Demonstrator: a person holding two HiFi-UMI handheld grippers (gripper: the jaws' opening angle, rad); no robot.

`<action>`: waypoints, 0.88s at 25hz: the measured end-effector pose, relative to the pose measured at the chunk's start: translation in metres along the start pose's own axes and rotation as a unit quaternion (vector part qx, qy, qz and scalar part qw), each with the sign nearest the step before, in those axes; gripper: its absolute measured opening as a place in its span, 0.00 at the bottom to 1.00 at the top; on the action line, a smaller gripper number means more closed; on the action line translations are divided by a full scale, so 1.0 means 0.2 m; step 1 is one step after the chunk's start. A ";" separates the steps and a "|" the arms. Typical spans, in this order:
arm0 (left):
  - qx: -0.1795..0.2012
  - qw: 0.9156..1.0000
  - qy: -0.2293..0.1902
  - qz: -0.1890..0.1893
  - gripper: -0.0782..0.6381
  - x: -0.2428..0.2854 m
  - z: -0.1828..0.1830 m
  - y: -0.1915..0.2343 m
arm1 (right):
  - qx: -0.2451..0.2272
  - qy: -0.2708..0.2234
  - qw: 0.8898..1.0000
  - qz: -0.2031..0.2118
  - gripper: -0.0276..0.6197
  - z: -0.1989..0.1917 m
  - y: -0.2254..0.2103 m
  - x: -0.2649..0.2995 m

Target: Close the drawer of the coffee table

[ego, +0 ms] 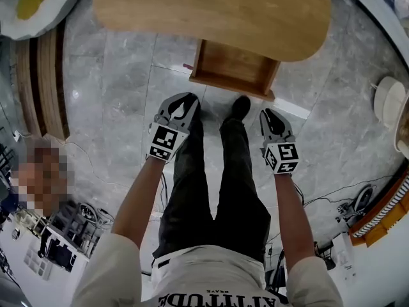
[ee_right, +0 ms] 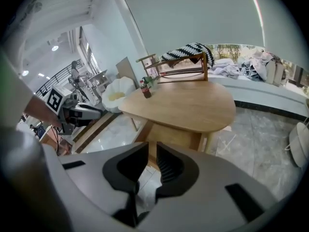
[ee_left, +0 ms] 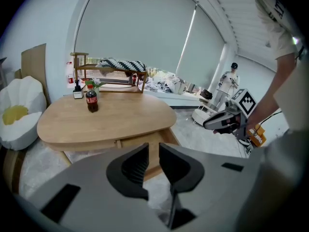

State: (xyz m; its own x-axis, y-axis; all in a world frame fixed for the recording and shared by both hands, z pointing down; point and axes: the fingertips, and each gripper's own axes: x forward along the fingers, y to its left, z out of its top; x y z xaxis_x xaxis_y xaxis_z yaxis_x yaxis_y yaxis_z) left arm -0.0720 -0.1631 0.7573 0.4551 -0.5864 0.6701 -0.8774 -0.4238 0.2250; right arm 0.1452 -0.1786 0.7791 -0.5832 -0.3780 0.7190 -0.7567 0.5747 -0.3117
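Jutting from under the smooth, rounded pale-wood coffee table [ego: 211, 11], the boxy wooden drawer [ego: 233, 69] stands open above glossy grey stone tiles [ego: 121, 75]. The left gripper [ego: 184, 105] and right gripper [ego: 268, 119] hover near it, their ribbed black jaws slightly apart and empty. The white shirt [ego: 211, 280] reads "ATTITUDE".

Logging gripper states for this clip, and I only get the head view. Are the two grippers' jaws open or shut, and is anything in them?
Observer: The left gripper has its jaws slightly apart, with nothing between them.
Operator: And the right one?
Observer: The right gripper is the same: a narrow gap, empty.
Operator: My view cuts off the far edge of the table. Is anything standing there?
Observer: A cola bottle stands upright on the coffee table, towards its far side.
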 end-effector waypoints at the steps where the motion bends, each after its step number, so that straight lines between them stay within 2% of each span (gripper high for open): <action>1: -0.002 1.000 0.003 0.000 0.21 0.01 -0.03 0.01 | 0.003 0.002 1.000 -0.003 0.14 -0.03 -0.01 0.02; 8: -0.026 1.000 0.018 0.001 0.24 0.16 -0.28 0.05 | 0.036 0.012 0.999 -0.029 0.17 -0.25 -0.10 0.16; 11: -0.041 0.999 0.028 0.013 0.24 0.25 -0.40 0.09 | 0.044 0.015 0.998 -0.051 0.18 -0.35 -0.15 0.23; 14: -0.073 0.996 0.041 0.033 0.24 0.30 -0.56 0.12 | 0.049 0.021 0.995 -0.086 0.18 -0.47 -0.19 0.30; 16: -0.080 0.995 0.052 0.033 0.24 0.34 -0.65 0.11 | 0.061 0.026 0.993 -0.103 0.19 -0.55 -0.21 0.34; 22: -0.112 0.990 0.078 0.040 0.29 0.46 -0.91 0.12 | 0.080 0.039 0.989 -0.121 0.21 -0.76 -0.24 0.47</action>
State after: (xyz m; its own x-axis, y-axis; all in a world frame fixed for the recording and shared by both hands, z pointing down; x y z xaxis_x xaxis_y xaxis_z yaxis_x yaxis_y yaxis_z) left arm -0.0785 -0.1012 0.9540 0.3686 -0.4901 0.7899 -0.9295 -0.2065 0.3056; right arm 0.1713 -0.1316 0.9563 -0.3592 -0.4295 0.8285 -0.9120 0.3501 -0.2139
